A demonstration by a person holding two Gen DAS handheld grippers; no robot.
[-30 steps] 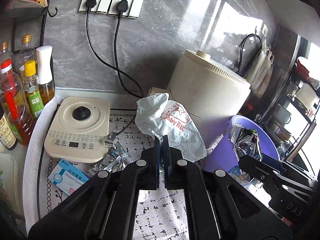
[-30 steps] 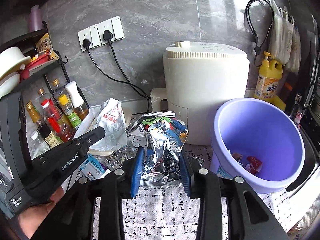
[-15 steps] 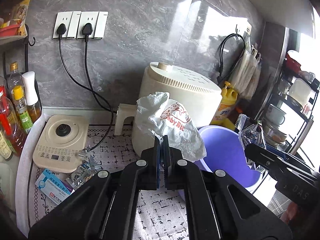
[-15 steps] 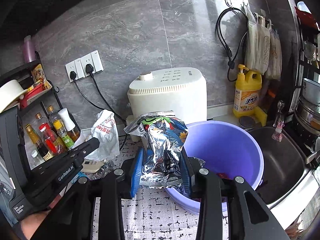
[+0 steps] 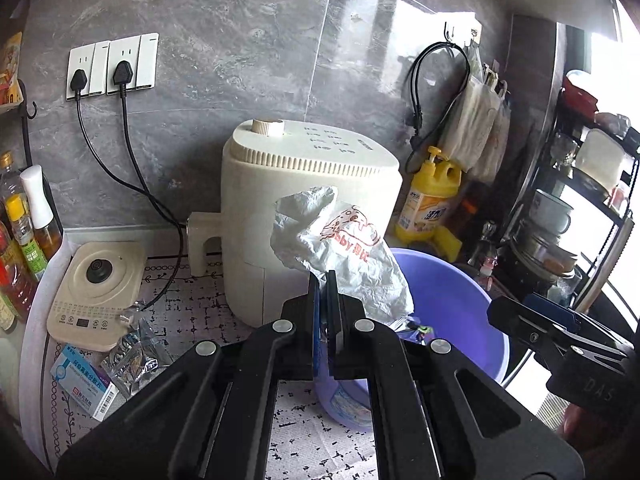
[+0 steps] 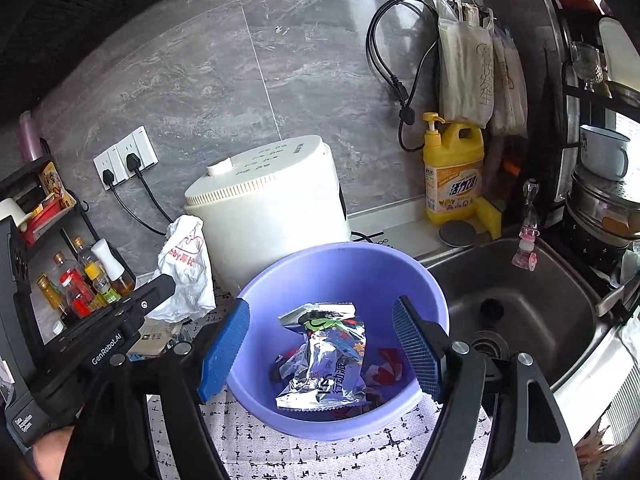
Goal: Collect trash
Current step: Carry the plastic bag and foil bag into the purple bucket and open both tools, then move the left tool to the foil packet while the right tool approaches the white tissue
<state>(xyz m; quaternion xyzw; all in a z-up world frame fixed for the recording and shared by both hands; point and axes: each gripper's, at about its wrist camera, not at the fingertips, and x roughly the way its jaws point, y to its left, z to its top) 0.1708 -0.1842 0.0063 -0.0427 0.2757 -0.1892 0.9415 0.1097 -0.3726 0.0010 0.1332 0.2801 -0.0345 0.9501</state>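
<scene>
My left gripper [image 5: 325, 280] is shut on a crumpled white plastic bag [image 5: 340, 248] with red print and holds it in the air by the near left rim of the purple basin [image 5: 460, 304]. The bag also shows in the right wrist view [image 6: 184, 268]. My right gripper [image 6: 320, 344] is open and empty above the purple basin [image 6: 400, 264]. A silver foil snack bag [image 6: 324, 364] lies inside the basin on other wrappers. In the left wrist view, foil wrappers [image 5: 132, 356] and a small blue-and-white box [image 5: 82, 380] lie on the mat at the left.
A cream appliance [image 5: 308, 208] stands behind the basin. A kettle base [image 5: 96, 292] and sauce bottles [image 5: 24, 232] are at the left. A yellow detergent bottle [image 6: 452, 172], a steel sink [image 6: 520, 304] and a dish rack [image 6: 600, 168] are at the right.
My right gripper has opened and the silver foil bag has dropped into the basin. My left gripper has carried the white bag right, toward the basin.
</scene>
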